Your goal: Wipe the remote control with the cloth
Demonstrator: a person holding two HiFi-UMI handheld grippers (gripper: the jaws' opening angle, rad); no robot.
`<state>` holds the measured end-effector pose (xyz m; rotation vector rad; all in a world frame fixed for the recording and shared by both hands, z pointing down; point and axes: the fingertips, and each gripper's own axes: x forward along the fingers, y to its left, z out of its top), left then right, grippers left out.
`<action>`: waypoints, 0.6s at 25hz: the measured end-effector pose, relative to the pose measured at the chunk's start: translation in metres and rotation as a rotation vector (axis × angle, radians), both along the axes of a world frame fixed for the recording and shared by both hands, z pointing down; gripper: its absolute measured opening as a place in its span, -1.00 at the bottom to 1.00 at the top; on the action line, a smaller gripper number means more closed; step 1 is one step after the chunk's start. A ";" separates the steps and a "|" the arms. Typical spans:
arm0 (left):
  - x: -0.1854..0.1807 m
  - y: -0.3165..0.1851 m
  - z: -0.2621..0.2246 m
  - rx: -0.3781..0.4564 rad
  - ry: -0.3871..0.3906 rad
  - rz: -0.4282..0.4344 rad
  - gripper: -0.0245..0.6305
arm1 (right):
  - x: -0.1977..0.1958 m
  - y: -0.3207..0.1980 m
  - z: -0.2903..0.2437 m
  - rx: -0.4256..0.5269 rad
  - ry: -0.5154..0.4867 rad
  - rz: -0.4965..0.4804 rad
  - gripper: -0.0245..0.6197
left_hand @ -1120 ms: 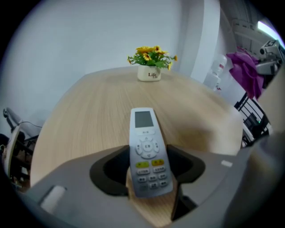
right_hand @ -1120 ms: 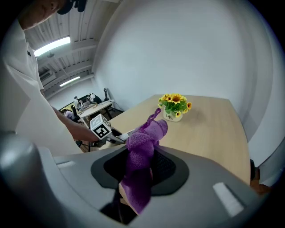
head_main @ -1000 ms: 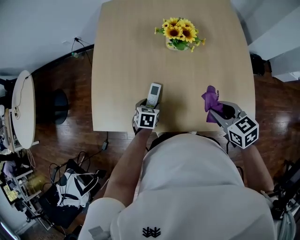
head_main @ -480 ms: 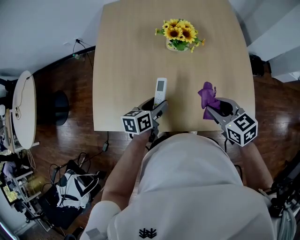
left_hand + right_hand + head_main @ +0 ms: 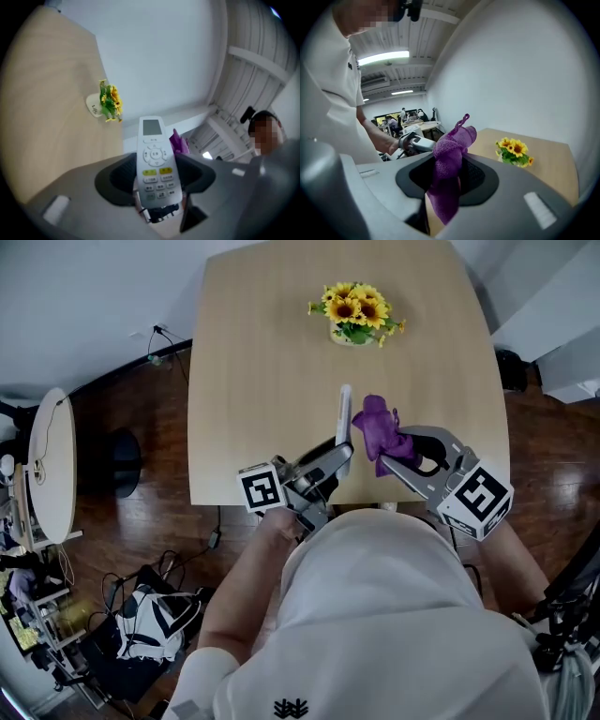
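Note:
My left gripper [image 5: 341, 456] is shut on the lower end of a white remote control [image 5: 344, 414] and holds it in the air above the near part of the wooden table [image 5: 262, 343]. In the left gripper view the remote control [image 5: 154, 161] faces the camera, screen end away, clamped by my left gripper [image 5: 157, 185]. My right gripper [image 5: 392, 457] is shut on a purple cloth [image 5: 379, 427], whose bunched top sits right beside the remote. The cloth [image 5: 450, 161] hangs between the jaws of my right gripper [image 5: 449, 180], and the left gripper [image 5: 415, 142] shows behind it.
A small pot of sunflowers [image 5: 357, 312] stands at the far middle of the table. Dark wooden floor surrounds the table, with a round white side table [image 5: 47, 460] at the left and a bag with cables [image 5: 150, 620] on the floor at the lower left.
Both grippers rose from the table. The left one rolled and turned the remote edge-on to the head view. The right one swung left, bringing the cloth beside the remote.

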<state>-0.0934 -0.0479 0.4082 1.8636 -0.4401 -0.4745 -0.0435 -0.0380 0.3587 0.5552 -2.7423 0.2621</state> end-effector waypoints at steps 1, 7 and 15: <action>0.001 0.001 -0.009 -0.008 0.070 0.007 -0.08 | -0.010 0.007 -0.011 0.029 -0.014 -0.045 -0.54; 0.012 0.006 -0.063 0.065 0.235 0.048 -0.08 | -0.041 0.039 -0.047 0.116 -0.110 -0.251 -0.54; 0.026 0.032 -0.064 0.113 0.214 0.176 -0.08 | -0.018 0.008 -0.049 0.062 -0.125 -0.154 -0.54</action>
